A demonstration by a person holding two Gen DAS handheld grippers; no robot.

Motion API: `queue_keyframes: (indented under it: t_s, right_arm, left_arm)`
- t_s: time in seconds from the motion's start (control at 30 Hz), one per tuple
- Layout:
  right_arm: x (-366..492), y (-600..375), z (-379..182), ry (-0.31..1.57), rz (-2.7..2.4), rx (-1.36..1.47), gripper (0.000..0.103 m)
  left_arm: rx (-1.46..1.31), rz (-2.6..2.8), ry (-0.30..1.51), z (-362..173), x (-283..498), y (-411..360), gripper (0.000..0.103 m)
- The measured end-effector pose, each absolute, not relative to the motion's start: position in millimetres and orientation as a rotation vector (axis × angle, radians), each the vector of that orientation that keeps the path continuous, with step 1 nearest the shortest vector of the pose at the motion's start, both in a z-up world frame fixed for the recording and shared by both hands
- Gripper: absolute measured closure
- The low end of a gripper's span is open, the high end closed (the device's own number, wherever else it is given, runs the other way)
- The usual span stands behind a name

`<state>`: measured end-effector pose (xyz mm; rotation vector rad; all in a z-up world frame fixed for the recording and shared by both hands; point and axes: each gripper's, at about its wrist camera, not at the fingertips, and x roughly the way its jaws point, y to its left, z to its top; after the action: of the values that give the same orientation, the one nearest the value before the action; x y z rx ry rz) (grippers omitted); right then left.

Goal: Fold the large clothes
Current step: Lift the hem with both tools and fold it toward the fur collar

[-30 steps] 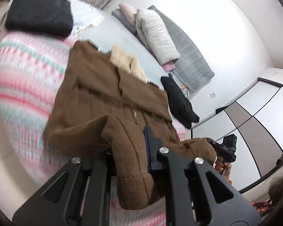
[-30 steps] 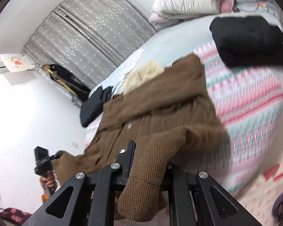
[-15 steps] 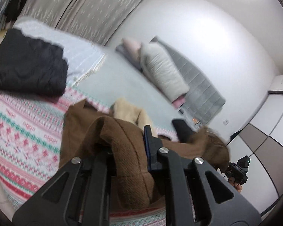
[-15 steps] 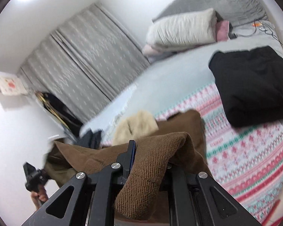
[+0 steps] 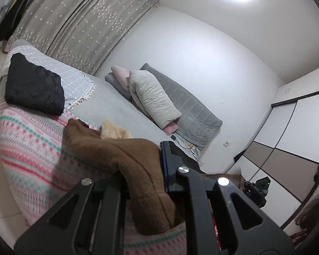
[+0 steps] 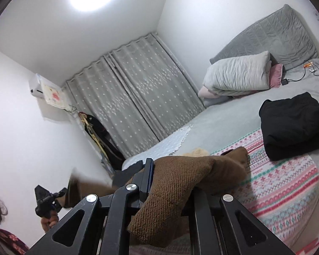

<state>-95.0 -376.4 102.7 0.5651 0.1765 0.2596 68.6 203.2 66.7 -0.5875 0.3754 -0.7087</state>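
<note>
A brown woolly coat (image 5: 108,146) lies partly on the bed's pink patterned blanket (image 5: 27,148), with its cream lining (image 5: 112,129) at the far end. My left gripper (image 5: 141,170) is shut on one corner of the coat, which is lifted and drapes over the fingers. In the right wrist view my right gripper (image 6: 171,182) is shut on another corner of the coat (image 6: 180,182), also raised above the blanket (image 6: 287,180). The coat's edge stretches between the two. Each view shows the other gripper off to the side: the left gripper (image 6: 46,199) in a hand, the right gripper (image 5: 256,189) low right.
A folded black garment (image 5: 34,89) sits at one corner of the bed, another black garment (image 6: 293,125) at the other. Pillows (image 5: 153,97) and a grey quilt are piled at the head. Curtains (image 6: 138,97) hang on one side, a wardrobe (image 5: 287,138) on the other.
Both grippers have risen with the coat's corners, lifting its near edge off the blanket and carrying it toward the collar. Both views now look up across the room.
</note>
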Motion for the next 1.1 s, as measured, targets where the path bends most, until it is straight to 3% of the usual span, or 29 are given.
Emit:
queue_keyframes:
  t_s: [0.27, 0.4, 0.67, 1.1]
  right_arm:
    - [-163.3, -358.3, 132.6, 0.118, 0.290, 0.499, 0.092]
    - [-168.0, -355.4, 137.8, 0.157, 0.281, 0.484, 0.092]
    - [-73.8, -396.1, 95.8, 0.285, 0.199, 0.611, 0.092]
    - [154.3, -429.7, 17.9, 0.581, 0.001, 0.590, 0.092]
  left_arm:
    - [-0.537, -0.752, 0.302, 93.9, 1.6, 214.6, 0.090]
    - [-0.561, -0.723, 0.354, 80.3, 16.6, 222.0, 0.089]
    - [-0.747, -0.680, 0.512, 33.3, 147.8, 223.0, 0.089]
    - [-0.558, -0.446, 0.796, -48.1, 369.0, 134.5, 0.088]
